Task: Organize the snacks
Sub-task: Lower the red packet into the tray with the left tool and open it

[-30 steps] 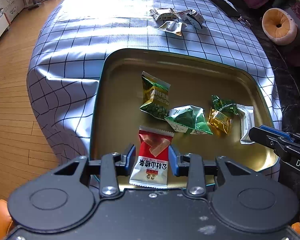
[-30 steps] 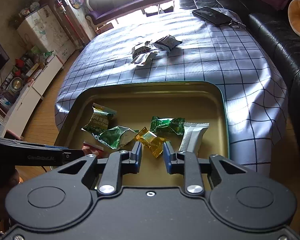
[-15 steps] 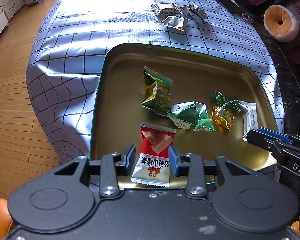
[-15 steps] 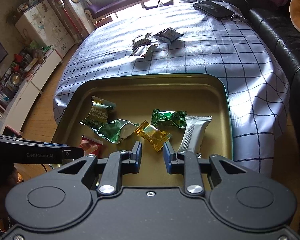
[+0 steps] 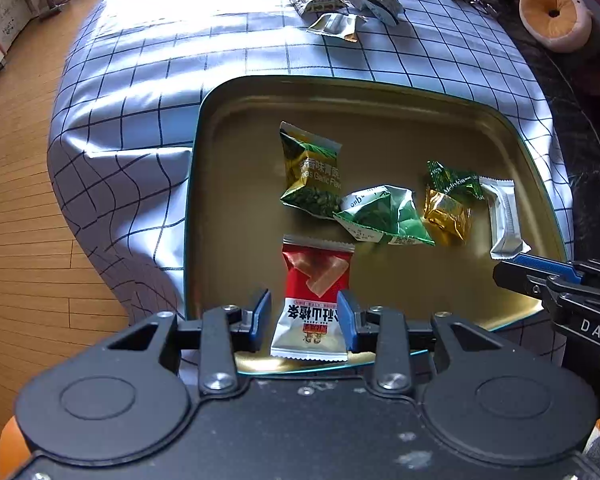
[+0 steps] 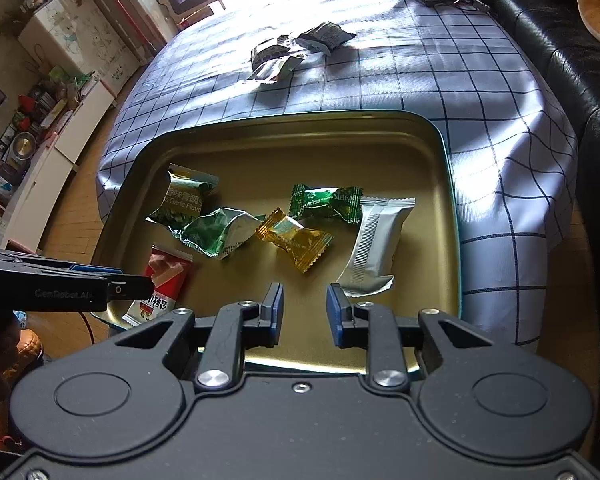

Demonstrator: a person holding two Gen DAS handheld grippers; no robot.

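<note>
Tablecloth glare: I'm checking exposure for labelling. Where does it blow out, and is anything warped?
Left wrist view: sunlight washes out the tablecloth top left, and its grid bends with the fisheye. Right wrist view: glare near the loose packets, while the tray stays evenly lit.

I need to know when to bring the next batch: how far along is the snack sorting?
Well underway. Five packets already lie in the gold tray, among them the silver bar and yellow candy. In hand: the left claw pinches the red packet over the tray. The right claw is empty. Left: the small pile on the checked cloth.
</note>
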